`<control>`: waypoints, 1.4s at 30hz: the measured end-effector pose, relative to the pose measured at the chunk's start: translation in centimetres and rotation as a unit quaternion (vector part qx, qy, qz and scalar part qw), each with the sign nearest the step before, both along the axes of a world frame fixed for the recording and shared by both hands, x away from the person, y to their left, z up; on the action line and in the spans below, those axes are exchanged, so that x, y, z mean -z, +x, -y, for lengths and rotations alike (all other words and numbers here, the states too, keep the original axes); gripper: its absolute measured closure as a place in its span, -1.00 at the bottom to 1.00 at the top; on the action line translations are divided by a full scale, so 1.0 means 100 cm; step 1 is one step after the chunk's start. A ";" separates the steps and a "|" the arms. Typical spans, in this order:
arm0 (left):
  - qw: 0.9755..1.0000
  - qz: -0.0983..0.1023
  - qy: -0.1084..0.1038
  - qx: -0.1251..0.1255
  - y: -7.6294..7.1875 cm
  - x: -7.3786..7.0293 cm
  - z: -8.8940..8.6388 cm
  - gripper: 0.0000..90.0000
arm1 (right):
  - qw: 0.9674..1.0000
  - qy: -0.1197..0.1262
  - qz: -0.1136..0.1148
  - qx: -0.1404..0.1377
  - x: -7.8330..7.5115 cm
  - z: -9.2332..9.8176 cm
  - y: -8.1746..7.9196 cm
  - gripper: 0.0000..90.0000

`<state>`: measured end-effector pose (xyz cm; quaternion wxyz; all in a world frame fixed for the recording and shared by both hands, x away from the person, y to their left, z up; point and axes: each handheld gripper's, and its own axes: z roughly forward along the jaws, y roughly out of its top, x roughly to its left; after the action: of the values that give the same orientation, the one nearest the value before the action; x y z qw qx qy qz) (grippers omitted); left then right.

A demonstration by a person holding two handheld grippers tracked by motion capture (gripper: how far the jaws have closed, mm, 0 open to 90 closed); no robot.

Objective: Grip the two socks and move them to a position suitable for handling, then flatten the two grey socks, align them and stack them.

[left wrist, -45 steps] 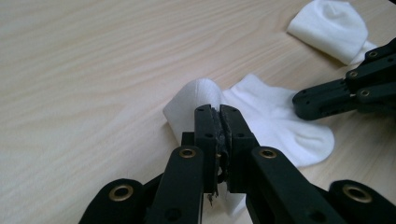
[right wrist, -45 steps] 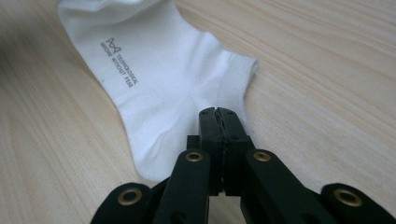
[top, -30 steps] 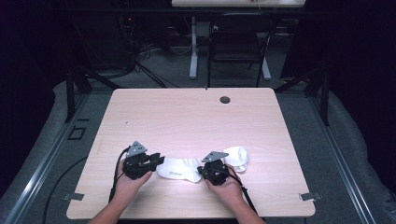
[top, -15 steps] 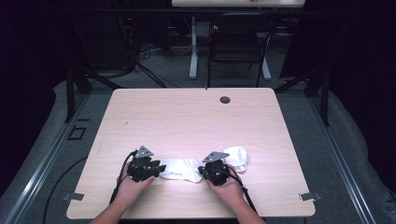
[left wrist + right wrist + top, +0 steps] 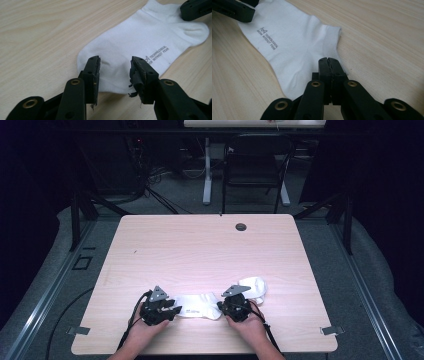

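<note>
bare tabletop beyond, second sock rightward

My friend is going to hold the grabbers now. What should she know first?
Left gripper: open, jaws on either side of the toe end of the white sock, not closed on it.
Right gripper: jaws shut together at the sock's heel and cuff end; whether cloth is pinched cannot be told.
The sock lies flat near the front edge of the table, its printed side up. A second white sock lies bunched just past the right gripper.
Done: the sock is laid out flat.
Left: probably close the left gripper on the toe, then deal with the second sock.
</note>
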<state>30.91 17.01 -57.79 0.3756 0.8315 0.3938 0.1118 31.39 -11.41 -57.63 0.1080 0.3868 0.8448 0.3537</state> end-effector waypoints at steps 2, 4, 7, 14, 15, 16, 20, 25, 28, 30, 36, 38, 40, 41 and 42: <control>1.000 0.001 -0.001 -0.001 0.000 0.001 0.001 0.30 | 1.000 0.004 -0.002 0.003 0.000 0.000 -0.001 1.00; 1.000 0.000 -0.002 0.002 0.001 0.001 0.000 0.30 | 1.000 0.005 -0.004 0.003 0.000 0.000 -0.001 1.00; 1.000 -0.004 -0.005 0.002 0.001 0.000 -0.001 0.29 | 1.000 0.007 -0.003 0.003 0.000 0.000 0.000 1.00; 1.000 0.011 -0.021 0.005 0.004 -0.010 -0.001 0.17 | 1.000 0.020 0.004 0.004 -0.008 0.002 -0.001 0.73; 1.000 0.011 -0.021 0.005 0.004 -0.010 -0.001 0.16 | 1.000 0.020 0.004 0.004 -0.008 0.002 -0.001 0.73; 0.999 0.023 -0.025 0.007 0.006 -0.013 -0.002 0.16 | 1.000 0.026 0.014 0.006 -0.012 0.003 -0.002 0.67; 0.999 0.041 -0.023 -0.005 0.014 -0.017 -0.008 0.12 | 0.998 0.026 0.051 0.023 -0.024 0.016 0.000 0.49; 0.998 0.063 -0.007 -0.020 0.024 -0.019 -0.019 0.07 | 0.993 0.041 0.060 0.092 -0.031 0.056 0.012 0.39; 0.998 0.057 -0.015 -0.023 0.027 -0.019 -0.021 0.06 | 0.989 0.046 0.067 0.121 -0.033 0.070 0.013 0.34; 0.998 0.063 -0.012 -0.021 0.029 -0.019 -0.021 0.06 | 0.987 0.041 0.073 0.140 -0.035 0.083 0.015 0.28; 0.998 0.055 -0.010 -0.023 0.033 -0.017 -0.025 0.05 | 0.979 0.038 0.070 0.189 -0.036 0.108 0.023 0.35; 0.998 0.052 -0.016 -0.030 0.035 -0.017 -0.027 0.05 | 0.977 0.033 0.064 0.199 -0.035 0.112 0.024 0.36; 0.998 0.044 -0.022 -0.035 0.037 -0.016 -0.029 0.05 | 0.977 0.023 0.061 0.204 -0.032 0.116 0.026 0.36; 0.998 0.041 -0.026 -0.038 0.038 -0.016 -0.030 0.05 | 0.977 0.017 0.053 0.208 -0.030 0.119 0.027 0.36; 0.998 0.039 -0.026 -0.041 0.039 -0.016 -0.031 0.05 | 0.977 0.017 0.053 0.208 -0.030 0.119 0.027 0.36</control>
<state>34.79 20.09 -56.17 0.4069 0.7997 0.4155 0.1493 34.07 -23.35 -54.65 0.2171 0.5362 0.7329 0.3581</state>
